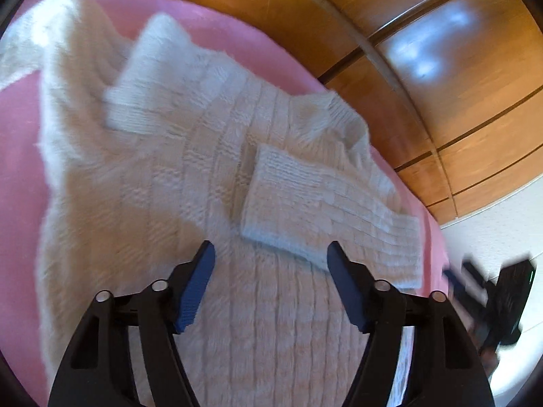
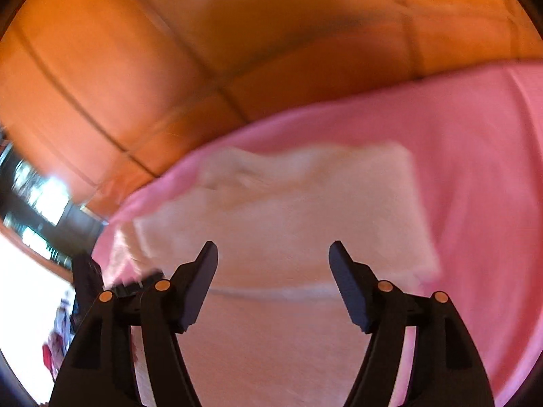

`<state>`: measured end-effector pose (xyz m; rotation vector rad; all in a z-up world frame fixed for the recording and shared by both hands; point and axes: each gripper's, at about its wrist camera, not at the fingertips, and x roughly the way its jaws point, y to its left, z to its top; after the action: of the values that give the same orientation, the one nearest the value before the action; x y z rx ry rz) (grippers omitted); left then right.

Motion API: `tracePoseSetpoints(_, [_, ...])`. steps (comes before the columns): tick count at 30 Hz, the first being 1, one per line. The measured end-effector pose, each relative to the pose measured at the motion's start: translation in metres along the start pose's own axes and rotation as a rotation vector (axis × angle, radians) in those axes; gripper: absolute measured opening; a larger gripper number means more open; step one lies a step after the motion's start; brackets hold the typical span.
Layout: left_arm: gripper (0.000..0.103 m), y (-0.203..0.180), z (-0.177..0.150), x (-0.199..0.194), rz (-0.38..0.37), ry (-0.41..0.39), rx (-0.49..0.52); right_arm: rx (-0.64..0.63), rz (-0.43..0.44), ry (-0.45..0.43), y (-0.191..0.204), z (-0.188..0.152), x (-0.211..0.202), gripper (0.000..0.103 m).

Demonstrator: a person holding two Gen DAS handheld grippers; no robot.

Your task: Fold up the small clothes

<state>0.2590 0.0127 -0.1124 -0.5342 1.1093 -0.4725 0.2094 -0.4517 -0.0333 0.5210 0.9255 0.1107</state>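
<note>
White knit sweater (image 1: 210, 203), fuzzy, ribbed, sleeves folded inward, on pink cover (image 1: 244, 44)

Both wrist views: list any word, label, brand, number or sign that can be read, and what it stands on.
None can be read in either view.
White knitted sweater: no tag or label shows.
Pink cover: plain, no print.
Wooden panelling: bare, only glare.
Dark shelf area at the left edge of the right wrist view: too blurred to tell whether anything is written there.
Both hand-held grippers: no marking shows.
</note>
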Motion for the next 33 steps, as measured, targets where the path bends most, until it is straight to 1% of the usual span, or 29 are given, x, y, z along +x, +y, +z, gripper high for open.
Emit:
tracePoseSetpoints(1, [0.052, -0.003, 0.002, 0.008, 0.002, 0.011, 0.004, 0.023, -0.009, 0.004, -0.009, -0.005, -0.003, 0.068])
tracePoseSetpoints(2, [0.035, -0.007, 0.004, 0.015, 0.008, 0.020, 0.018, 0.047, -0.020, 0.006, -0.020, -0.012, -0.007, 0.068])
tracePoseSetpoints(3, [0.008, -0.013, 0.005, 0.021, 0.015, 0.027, 0.042, 0.068, -0.029, 0.006, -0.027, -0.015, -0.007, 0.068])
tracePoseSetpoints(4, [0.005, -0.022, 0.008, 0.026, 0.021, 0.030, 0.074, 0.091, -0.035, 0.004, -0.035, -0.018, -0.008, 0.068])
tracePoseSetpoints(5, [0.005, -0.027, 0.011, 0.023, 0.036, 0.002, 0.087, 0.102, -0.038, 0.001, -0.038, -0.019, -0.008, 0.068])
tracePoseSetpoints(6, [0.005, -0.031, 0.014, 0.018, 0.035, -0.029, 0.097, 0.106, -0.036, -0.006, -0.040, -0.018, -0.009, 0.068])
tracePoseSetpoints(7, [0.005, -0.033, 0.019, 0.010, 0.027, -0.063, 0.094, 0.101, -0.031, -0.016, -0.039, -0.017, -0.012, 0.068])
tracePoseSetpoints(8, [0.005, -0.033, 0.022, 0.003, 0.036, -0.088, 0.086, 0.095, -0.026, -0.025, -0.036, -0.015, -0.011, 0.067])
tracePoseSetpoints(10, [0.005, -0.032, 0.027, -0.004, 0.088, -0.130, 0.101, 0.073, -0.014, -0.036, -0.027, -0.009, 0.000, 0.067])
tracePoseSetpoints(12, [0.006, -0.028, 0.029, -0.001, 0.123, -0.104, 0.119, 0.045, -0.030, -0.026, -0.017, -0.005, 0.017, 0.068])
tracePoseSetpoints(13, [0.010, -0.024, 0.028, 0.005, 0.152, -0.077, 0.118, 0.027, -0.061, -0.009, -0.013, -0.004, 0.033, 0.068])
tracePoseSetpoints(14, [0.027, -0.022, 0.028, 0.009, 0.173, -0.064, 0.119, 0.015, -0.102, 0.014, -0.011, -0.005, 0.049, 0.068])
tracePoseSetpoints(15, [0.042, -0.018, 0.025, 0.011, 0.197, -0.060, 0.117, 0.010, -0.125, 0.030, -0.010, -0.006, 0.059, 0.068])
tracePoseSetpoints(16, [0.045, -0.014, 0.022, 0.011, 0.214, -0.069, 0.106, -0.004, -0.162, 0.047, -0.010, -0.009, 0.072, 0.068])
tracePoseSetpoints(17, [0.045, -0.011, 0.019, 0.012, 0.214, -0.074, 0.098, -0.035, -0.192, 0.037, -0.007, -0.012, 0.077, 0.069])
tracePoseSetpoints(18, [0.045, -0.005, 0.014, 0.008, 0.211, -0.073, 0.086, -0.076, -0.221, 0.020, -0.002, -0.015, 0.079, 0.074])
tracePoseSetpoints(21, [0.045, 0.008, 0.004, -0.013, 0.211, -0.089, 0.073, -0.201, -0.310, 0.007, 0.018, -0.029, 0.087, 0.085])
tracePoseSetpoints(23, [0.045, 0.020, -0.004, -0.035, 0.202, -0.104, 0.054, -0.231, -0.356, -0.005, 0.024, -0.034, 0.091, 0.086])
tracePoseSetpoints(25, [0.045, 0.040, -0.012, -0.065, 0.178, -0.140, -0.005, -0.245, -0.387, -0.016, 0.030, -0.038, 0.090, 0.089])
tracePoseSetpoints(27, [0.045, 0.064, -0.018, -0.094, 0.159, -0.178, -0.071, -0.254, -0.397, -0.031, 0.030, -0.044, 0.093, 0.095])
tracePoseSetpoints(29, [0.045, 0.105, -0.023, -0.132, 0.131, -0.232, -0.184, -0.229, -0.381, -0.038, 0.026, -0.047, 0.096, 0.100])
tracePoseSetpoints(30, [0.045, 0.118, -0.024, -0.142, 0.135, -0.249, -0.219, -0.227, -0.380, -0.036, 0.029, -0.046, 0.100, 0.101])
tracePoseSetpoints(32, [0.045, 0.163, -0.028, -0.174, 0.170, -0.309, -0.338, -0.232, -0.387, -0.032, 0.031, -0.045, 0.101, 0.101])
tracePoseSetpoints(33, [0.045, 0.177, -0.028, -0.182, 0.175, -0.326, -0.377, -0.238, -0.389, -0.036, 0.032, -0.045, 0.101, 0.101])
